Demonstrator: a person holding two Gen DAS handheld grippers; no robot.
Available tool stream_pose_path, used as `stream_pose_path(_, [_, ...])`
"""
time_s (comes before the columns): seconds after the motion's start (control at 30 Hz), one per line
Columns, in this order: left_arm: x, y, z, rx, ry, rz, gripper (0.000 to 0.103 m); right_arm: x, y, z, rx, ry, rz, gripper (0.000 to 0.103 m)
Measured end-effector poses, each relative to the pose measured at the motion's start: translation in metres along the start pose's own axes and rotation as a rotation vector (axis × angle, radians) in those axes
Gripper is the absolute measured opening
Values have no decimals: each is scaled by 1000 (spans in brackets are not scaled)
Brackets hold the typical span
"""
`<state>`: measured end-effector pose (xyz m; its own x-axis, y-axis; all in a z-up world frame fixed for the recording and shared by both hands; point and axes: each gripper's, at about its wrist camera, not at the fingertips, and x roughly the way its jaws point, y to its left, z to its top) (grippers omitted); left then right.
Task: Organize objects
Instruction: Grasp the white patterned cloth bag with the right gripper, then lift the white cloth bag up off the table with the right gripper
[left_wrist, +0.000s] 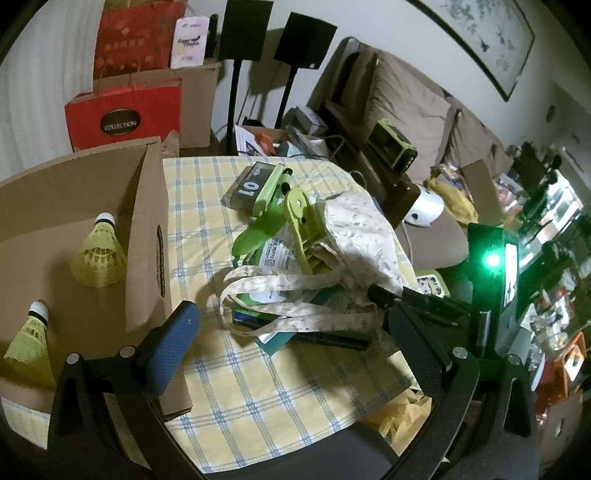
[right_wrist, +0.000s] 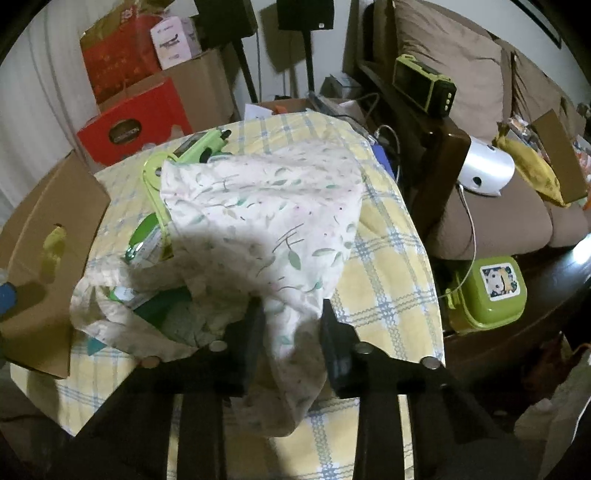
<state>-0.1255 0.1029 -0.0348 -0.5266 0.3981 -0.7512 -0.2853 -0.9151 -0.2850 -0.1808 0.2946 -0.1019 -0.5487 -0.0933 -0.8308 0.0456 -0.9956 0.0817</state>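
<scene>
Two risks stand out, and both come from the floral cloth bag (right_wrist: 266, 206) being lifted by one edge while it is still loaded. The right gripper (right_wrist: 290, 314) has its jaws clenched on a fold of the fabric, with cloth bunched between the two black fingers, so any upward or sideways pull may tip the bag's mouth and spill what is inside across the checked tabletop (left_wrist: 258, 398) or over its near edge. A green clip-like tool (left_wrist: 299, 225) and printed packets (left_wrist: 277, 251) already poke out of the opening, and the long straps (left_wrist: 258, 291) trail loose over them, so a strap could snag the clip or the flip clock (left_wrist: 255, 184) just behind it and drag them along. The left gripper (left_wrist: 295, 339) hovers near the straps with its jaws released and wide apart, holding nothing, so it offers no support under the load. The bag itself looks thin, limp and creased, pale with small leaf prints, slumped in the middle of the tabletop beside the cardboard box (left_wrist: 144, 229), where two yellow shuttlecocks (left_wrist: 98, 254) lie; such soft fabric will likely sag and slide in a narrow pinch.
</scene>
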Motion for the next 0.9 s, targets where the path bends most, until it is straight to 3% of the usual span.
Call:
stream_pose_path(0.03, [0,0,0,0,0,-2,102,-2,0,0,-4,-8,-3,16])
stream_pose_path(0.23, [-4,-4,-1,9,-2,-15,102,-31,-2,8,9,-89,21,10])
stream_pose_path(0.57, [-22,0,2,-21,-34,-25,102,-92,3,41,10,-230,29,9])
stream_pose_path(0.9, [-33,4,3,-40,-47,-40,102,-153,0,49,13,-343,31,9])
